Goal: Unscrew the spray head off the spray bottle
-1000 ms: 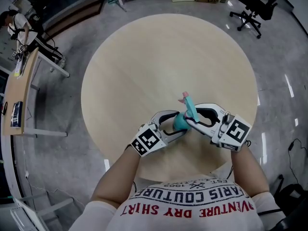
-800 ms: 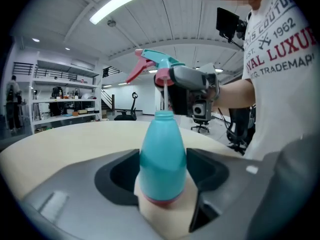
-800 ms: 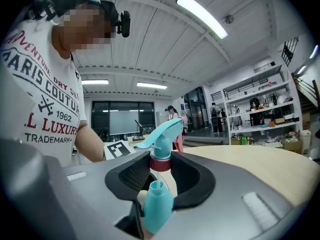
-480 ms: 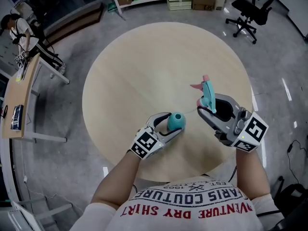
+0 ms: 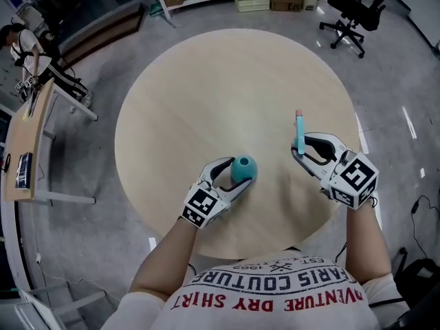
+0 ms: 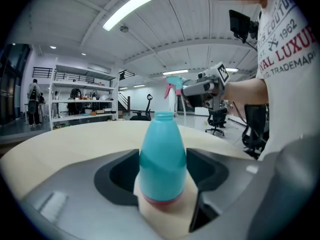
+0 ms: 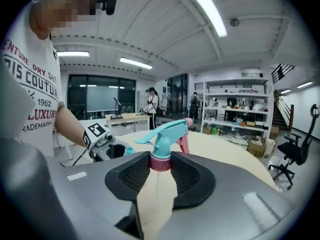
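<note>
Round table (image 5: pixel 206 81) edge hidden by shirt (image 5: pixel 275 289), left tongs (image 5: pixel 232 176) gripping bottle (image 5: pixel 243 167)

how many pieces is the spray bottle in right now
2. The bottle is upright in the left claw; the spray head is off it, gripped in the right claw, off to the right. No further pieces show.

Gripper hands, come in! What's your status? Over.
Left gripper shut on upright bottle. Right gripper holds spray head, off and clear of bottle. Nothing blocking.
</note>
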The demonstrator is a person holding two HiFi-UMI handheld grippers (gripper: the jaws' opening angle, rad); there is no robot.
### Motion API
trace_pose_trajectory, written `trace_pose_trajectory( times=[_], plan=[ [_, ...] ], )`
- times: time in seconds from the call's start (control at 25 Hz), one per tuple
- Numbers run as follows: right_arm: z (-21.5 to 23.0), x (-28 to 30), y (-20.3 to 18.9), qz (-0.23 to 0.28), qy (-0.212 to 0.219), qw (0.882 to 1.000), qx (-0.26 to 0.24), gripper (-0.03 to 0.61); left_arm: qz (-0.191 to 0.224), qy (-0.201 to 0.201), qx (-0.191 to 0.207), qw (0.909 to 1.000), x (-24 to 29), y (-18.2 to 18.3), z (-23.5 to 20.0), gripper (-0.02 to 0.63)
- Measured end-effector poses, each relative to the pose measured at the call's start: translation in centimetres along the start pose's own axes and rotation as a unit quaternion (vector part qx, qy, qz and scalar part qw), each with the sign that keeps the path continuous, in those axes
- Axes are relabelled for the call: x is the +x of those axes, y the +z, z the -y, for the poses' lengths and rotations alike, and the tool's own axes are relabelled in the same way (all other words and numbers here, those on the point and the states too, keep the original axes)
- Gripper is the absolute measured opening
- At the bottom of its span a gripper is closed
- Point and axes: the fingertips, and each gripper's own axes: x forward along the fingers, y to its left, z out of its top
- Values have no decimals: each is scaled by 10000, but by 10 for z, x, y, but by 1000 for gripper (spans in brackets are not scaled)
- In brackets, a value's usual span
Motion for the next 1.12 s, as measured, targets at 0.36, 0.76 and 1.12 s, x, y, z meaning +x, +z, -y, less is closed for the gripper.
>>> trace_pose_trajectory(
  times=[0.36,0.76,1.12],
  plan=[
    [0,58,-86,-1243,-123,9922,14,127,86,-51,-42,9999,3,3,2,288],
    [5,100,-149,-2241,-293,9731,-454,129,208,-73,-83,9997,5,1,1,288],
    [6,101,-150,-2284,-506,9721,-180,189,96,-327,-225,9992,5,-2,-1,326]
  ],
)
